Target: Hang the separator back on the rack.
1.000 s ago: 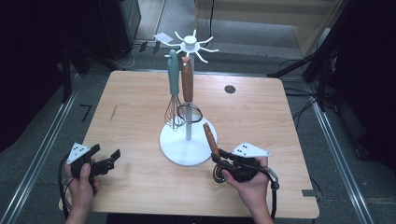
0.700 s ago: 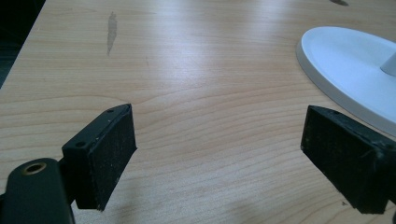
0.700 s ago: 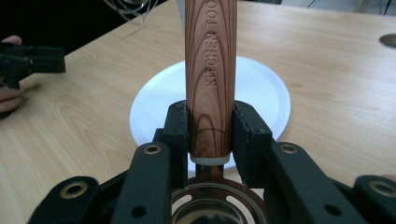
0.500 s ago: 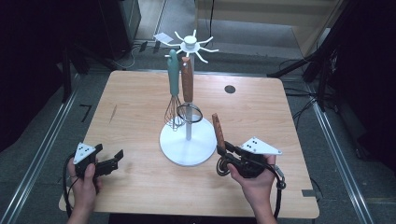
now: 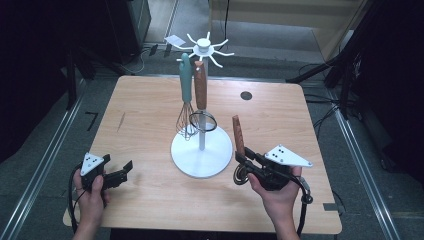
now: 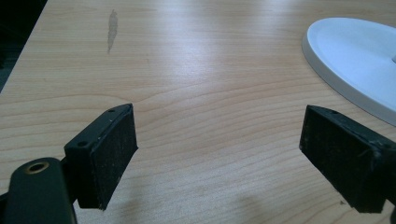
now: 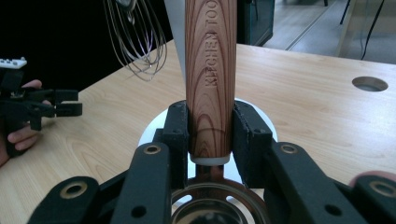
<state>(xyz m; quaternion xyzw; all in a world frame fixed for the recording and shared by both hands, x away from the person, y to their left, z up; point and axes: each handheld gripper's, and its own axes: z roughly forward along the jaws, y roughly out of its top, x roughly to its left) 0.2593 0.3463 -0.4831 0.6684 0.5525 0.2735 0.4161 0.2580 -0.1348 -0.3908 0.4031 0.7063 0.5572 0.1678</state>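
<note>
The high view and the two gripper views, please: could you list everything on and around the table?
Table: one, light wood, centre; round hole near its far edge.
Utensil stand: one, white, mid-table, round base, pronged top.
Whisk: one, teal handle, hanging on the stand.
Hanging wooden-handled utensil: one, brown, beside the whisk.
Held wooden-handled utensil: one, brown handle upright, metal end below the jaws.
Left gripper: black, open, over bare table at near left.
Right gripper: black, shut on the held utensil's handle, near right.
Hands: two, at the near edge.
</note>
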